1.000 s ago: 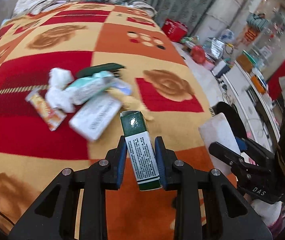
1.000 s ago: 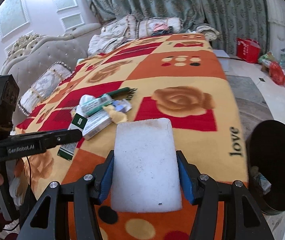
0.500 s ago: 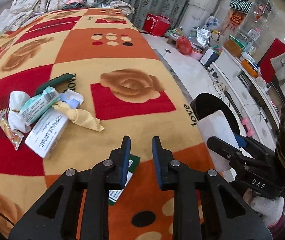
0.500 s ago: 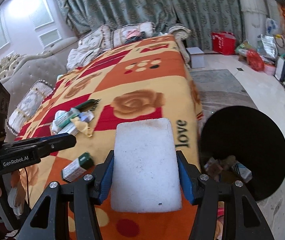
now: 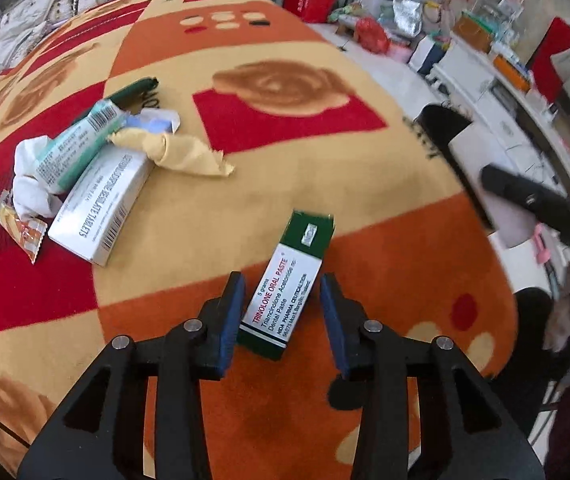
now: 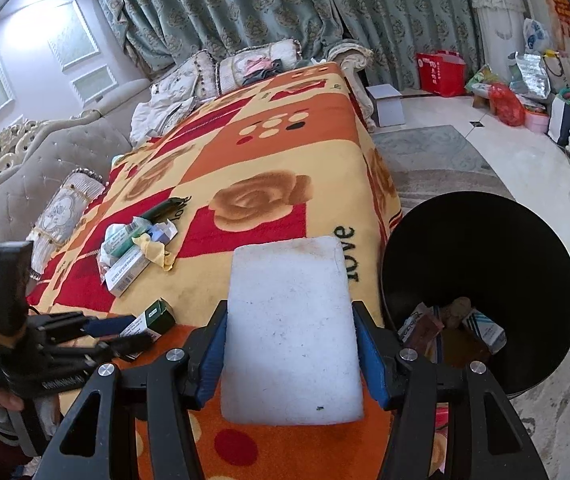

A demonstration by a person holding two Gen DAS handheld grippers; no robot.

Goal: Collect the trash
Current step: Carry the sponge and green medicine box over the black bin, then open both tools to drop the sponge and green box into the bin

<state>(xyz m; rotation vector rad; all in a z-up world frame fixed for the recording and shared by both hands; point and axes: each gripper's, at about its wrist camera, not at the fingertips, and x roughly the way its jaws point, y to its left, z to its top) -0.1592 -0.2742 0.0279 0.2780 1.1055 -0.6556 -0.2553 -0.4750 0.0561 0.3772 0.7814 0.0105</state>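
We cannot read the blurred right tongs; the foam block hides the bin's near rim.

Domestic bedroom: bed under an orange, red and yellow rose-patterned blanket, grey tufted headboard at left, embroidered pillows and green patterned curtains at the far end.

Blanket fuzzy cloth; green box glossy card; white block matt foam; bin smooth black.
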